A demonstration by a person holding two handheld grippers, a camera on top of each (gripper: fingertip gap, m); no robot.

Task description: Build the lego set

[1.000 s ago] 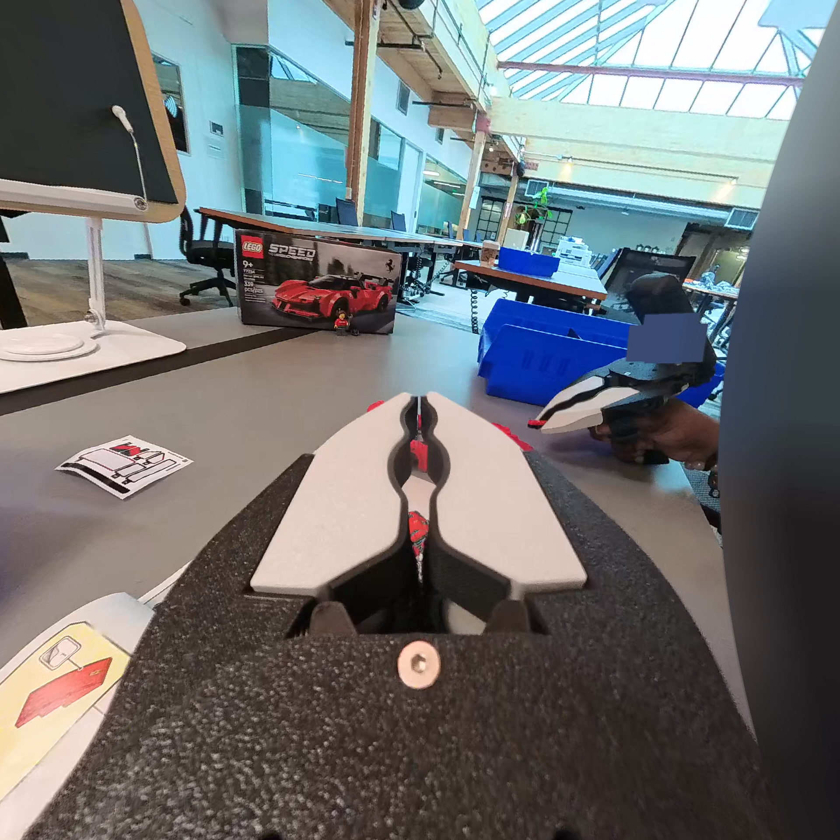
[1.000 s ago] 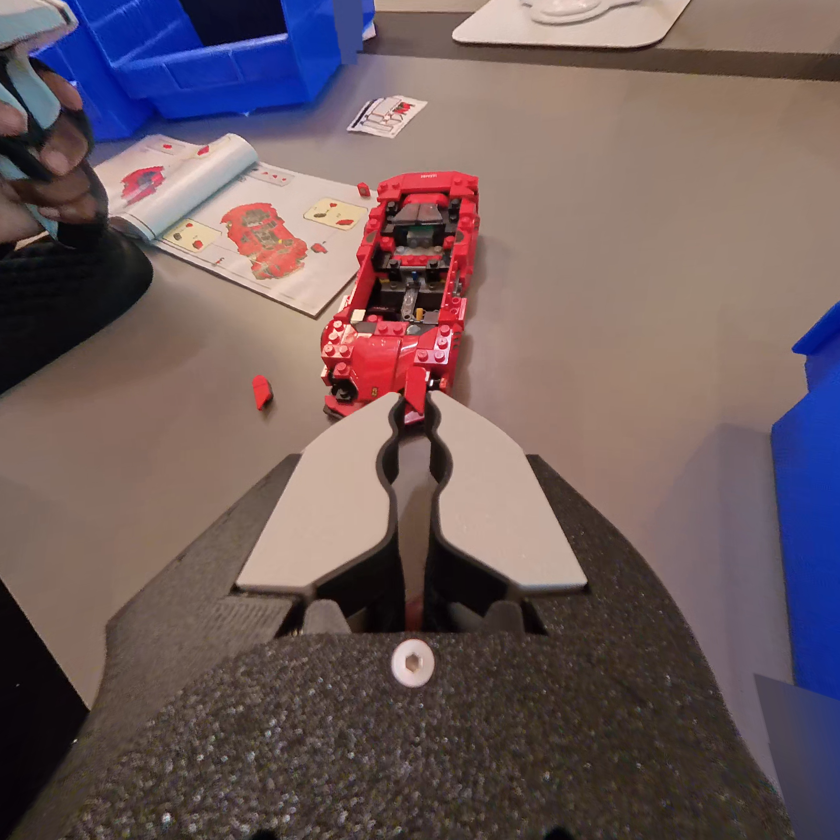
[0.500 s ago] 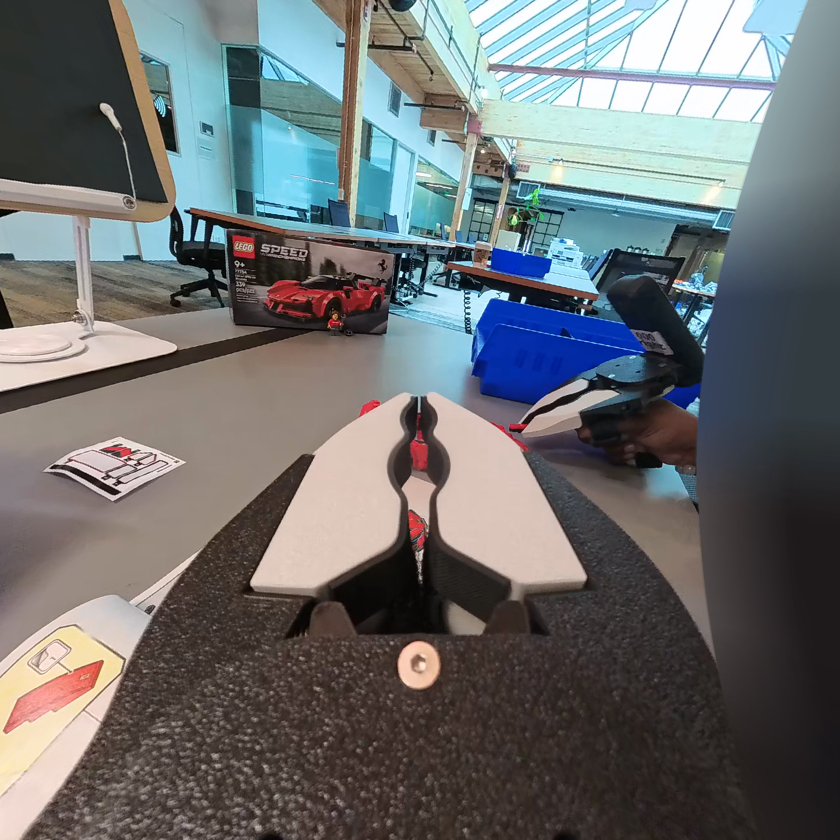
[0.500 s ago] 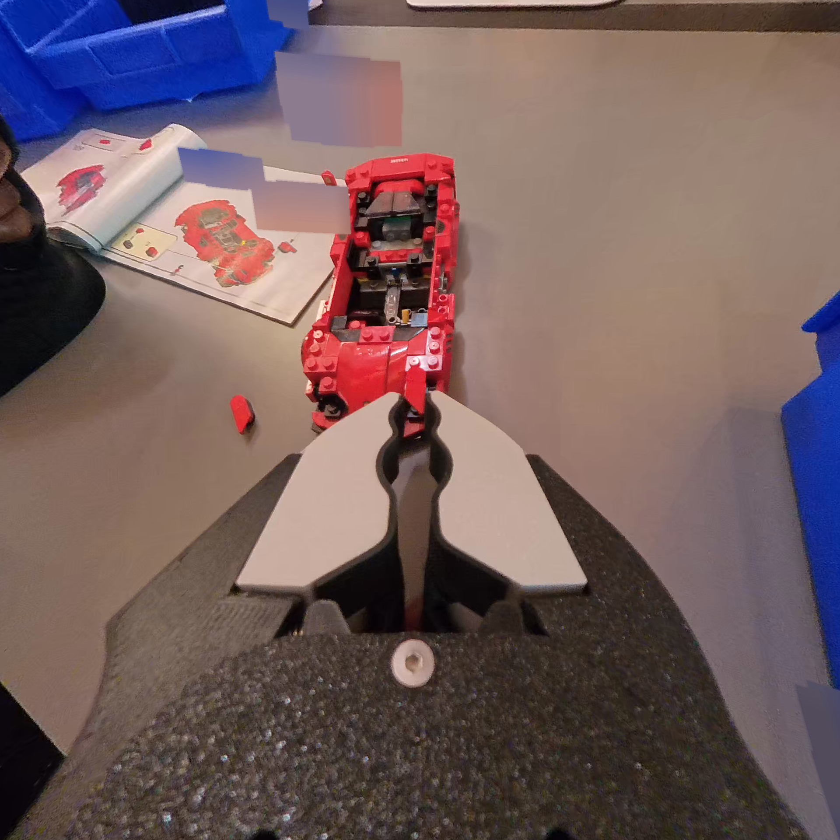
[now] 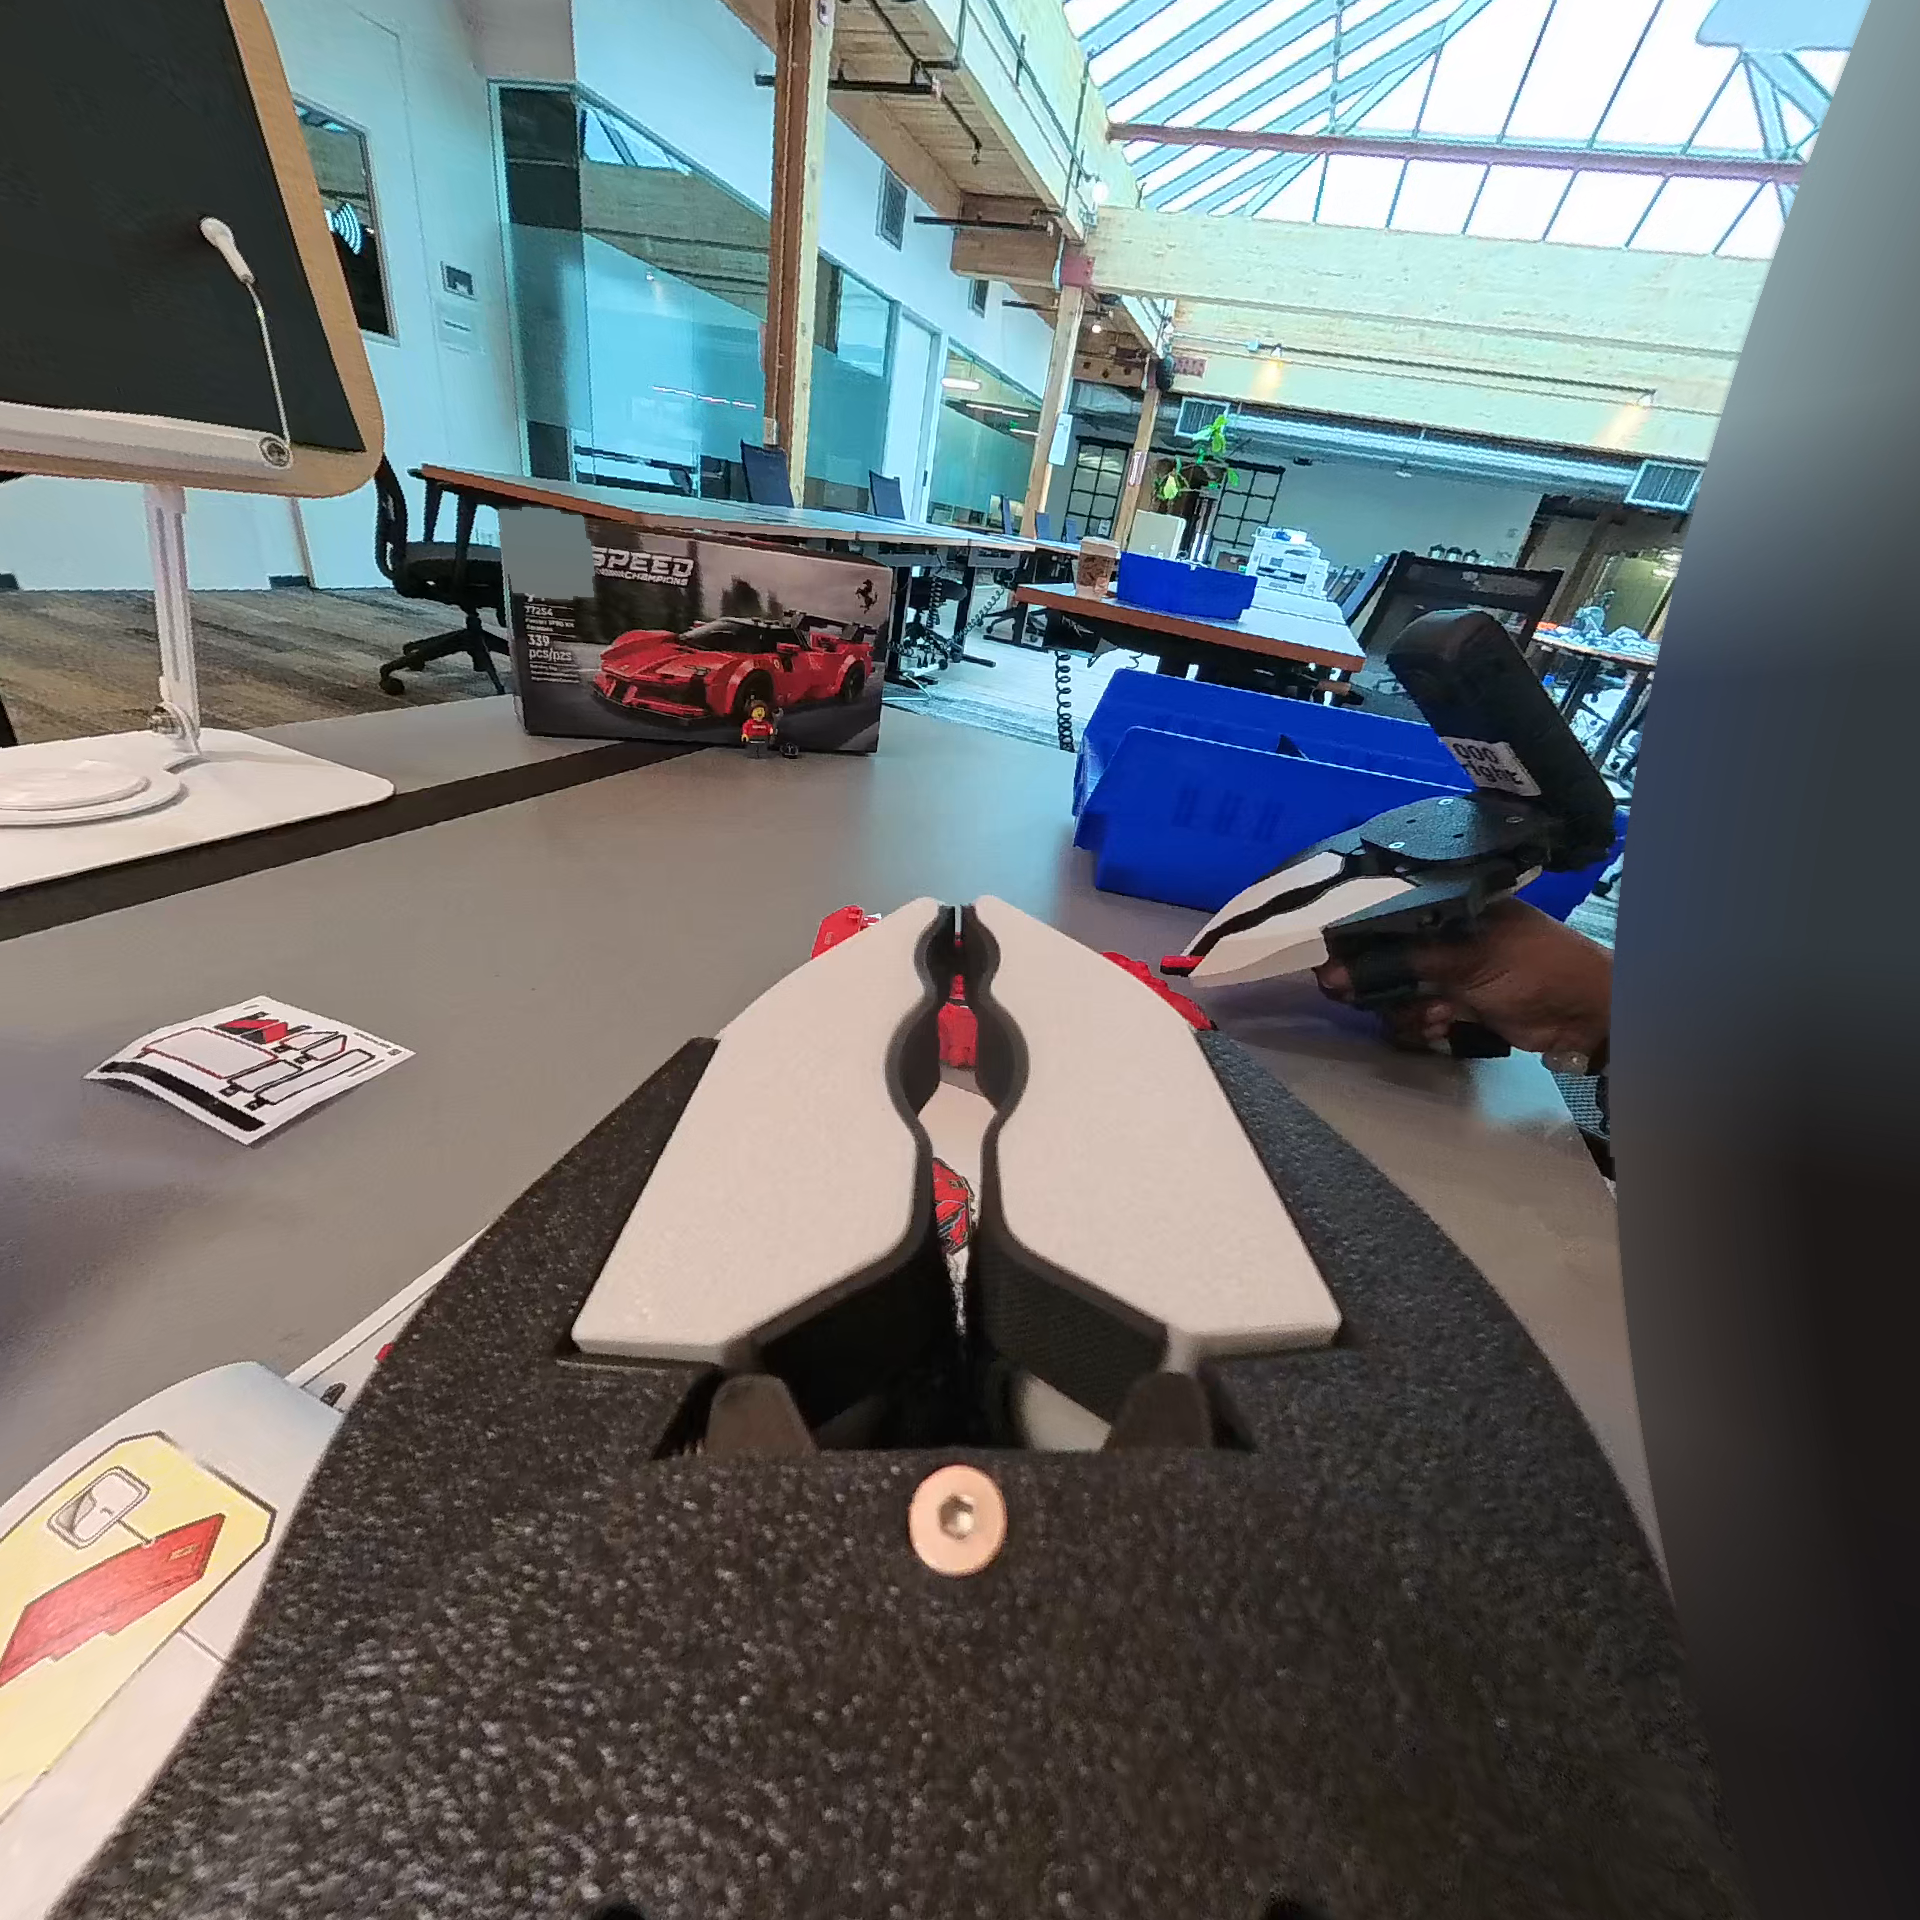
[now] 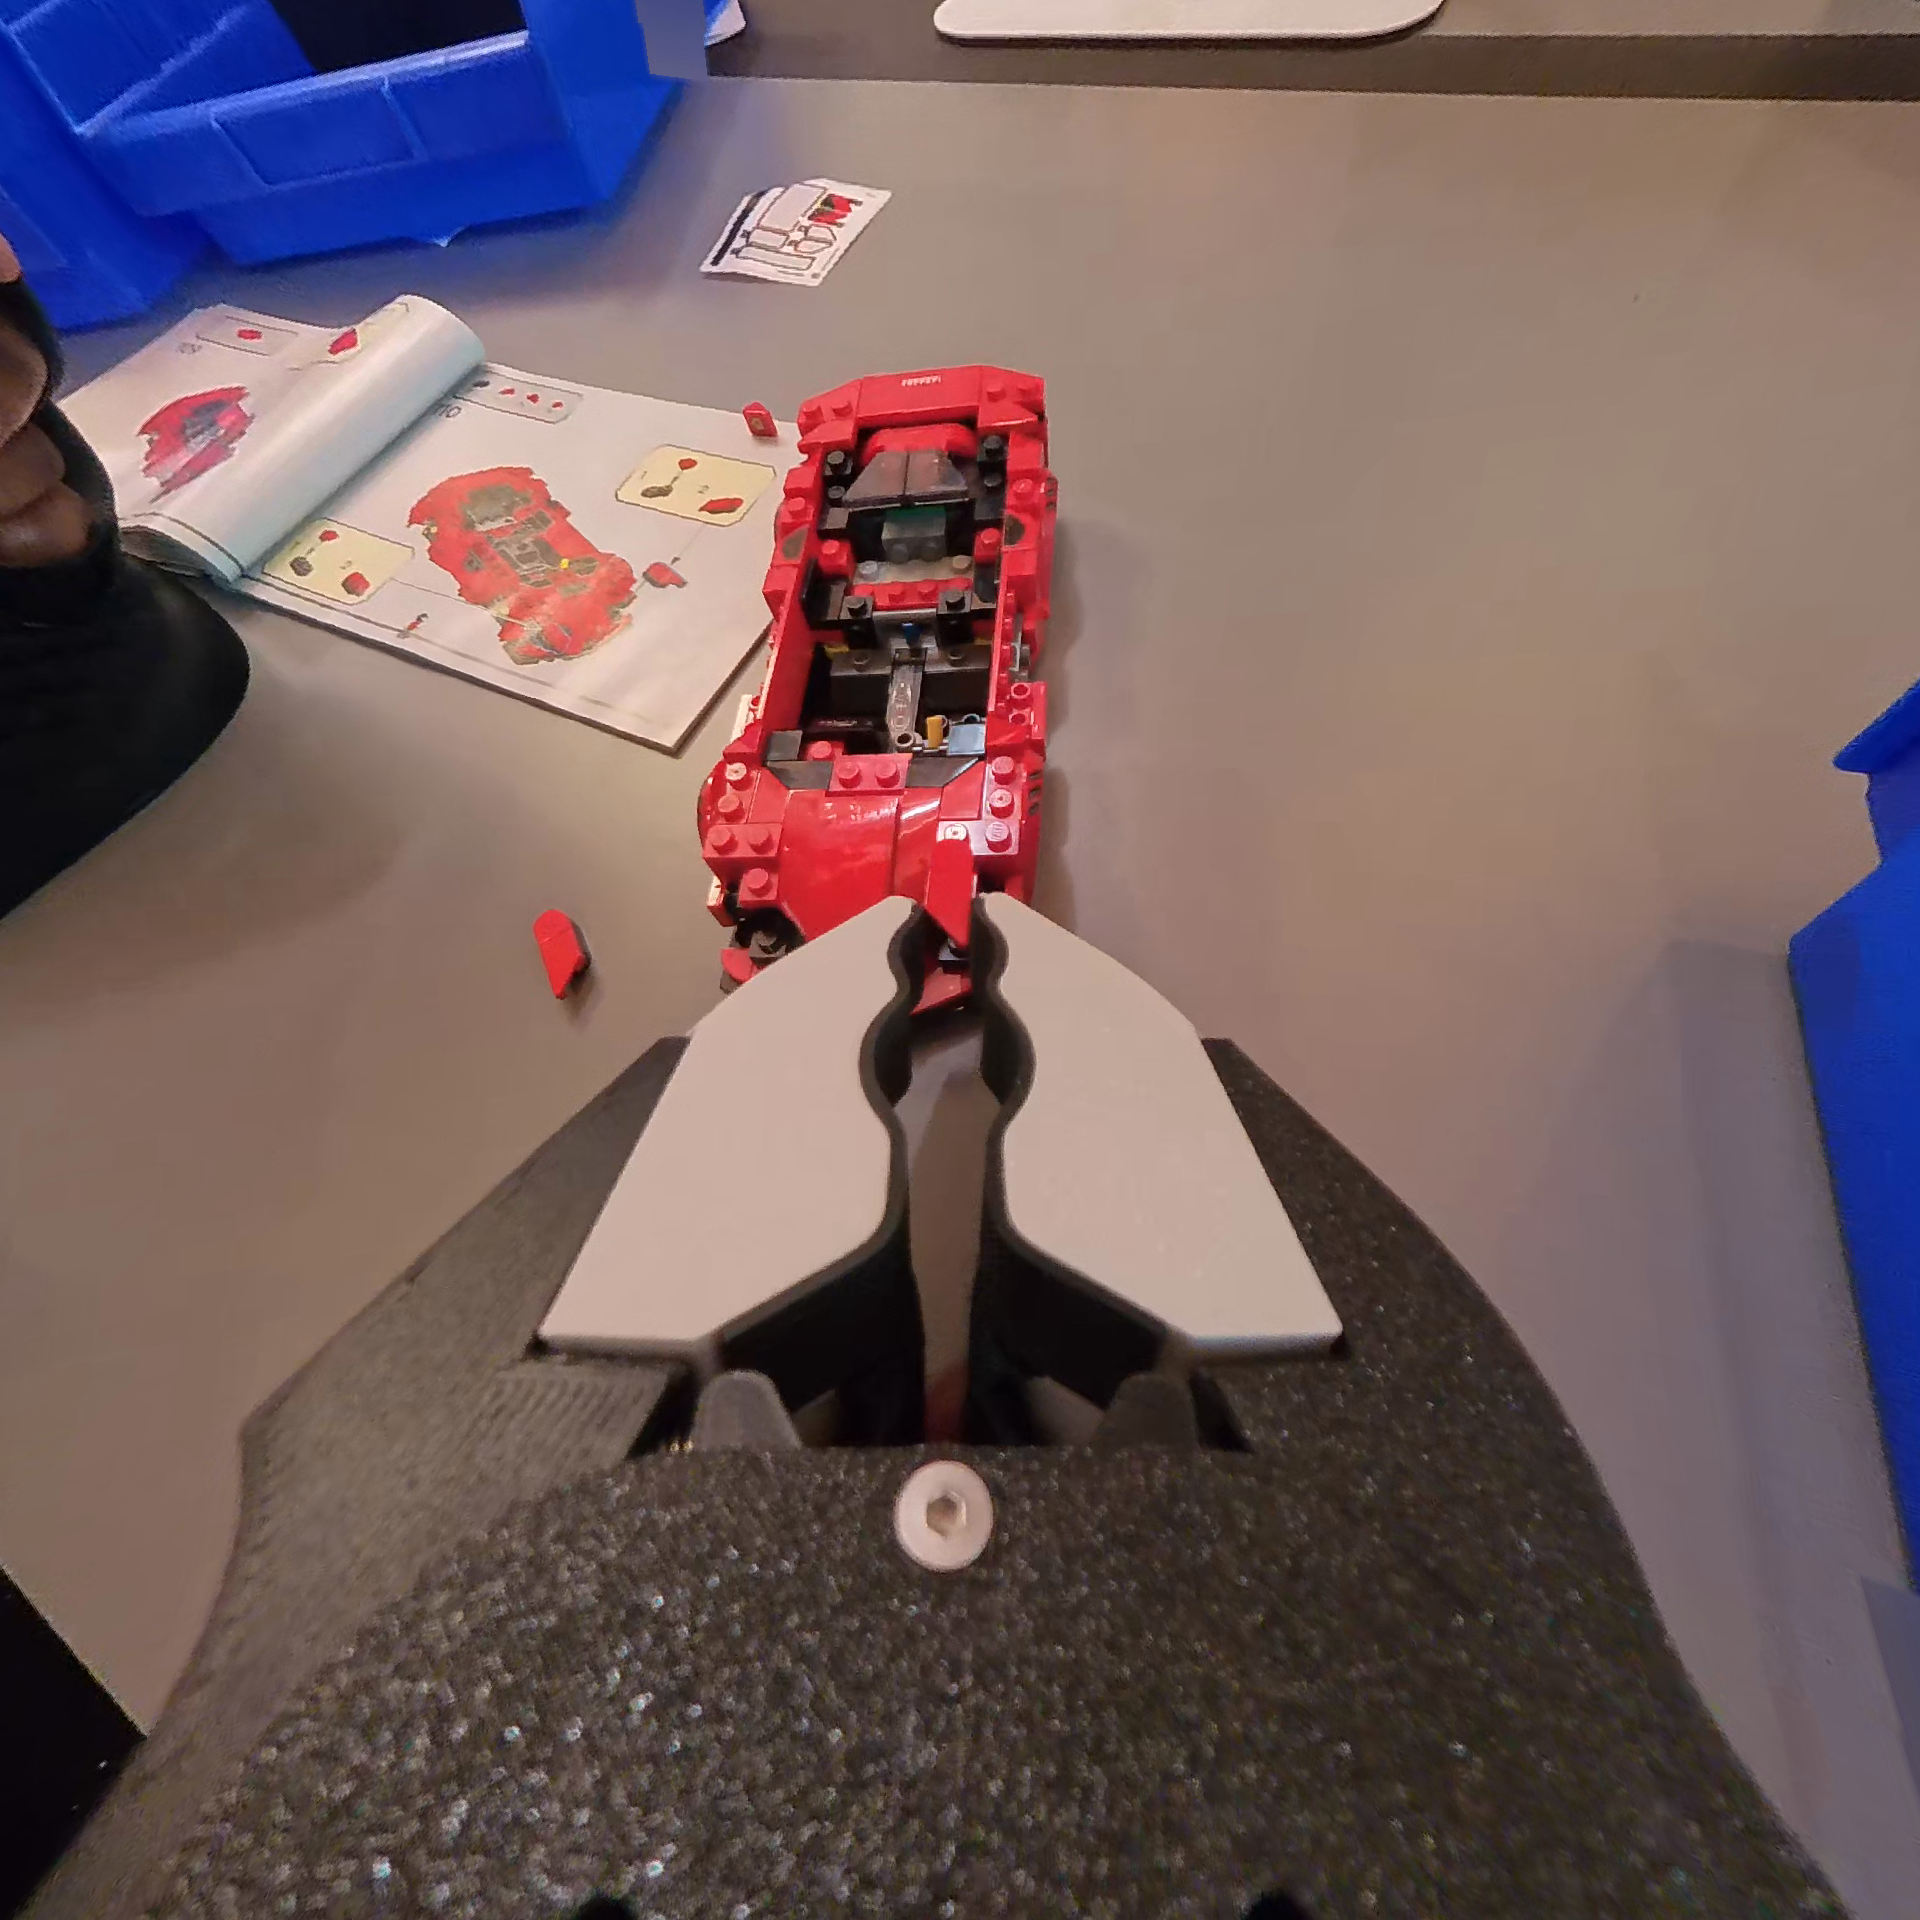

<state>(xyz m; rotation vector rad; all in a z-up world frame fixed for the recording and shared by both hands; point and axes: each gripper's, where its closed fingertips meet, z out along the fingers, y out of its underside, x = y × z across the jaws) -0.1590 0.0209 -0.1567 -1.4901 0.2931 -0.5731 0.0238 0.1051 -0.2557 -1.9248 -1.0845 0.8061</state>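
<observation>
The half-built red Lego car lies lengthwise on the grey table, its nose towards my right gripper. That gripper is shut on a small red sloped brick and holds it at the car's front right corner. In the left wrist view the right gripper comes in from the right with a hand around it. My left gripper is shut, and I see nothing between its tips. It hovers low in front of the car, which its fingers mostly hide.
The open instruction booklet lies left of the car, with a sticker sheet beyond it. Loose red bricks lie by the car's nose and tail. Blue bins stand at the far left and right. The set's box stands at the back.
My right gripper has edged a little closer to the car's nose, still gripping the red brick. My left gripper has stayed shut and has barely moved.
</observation>
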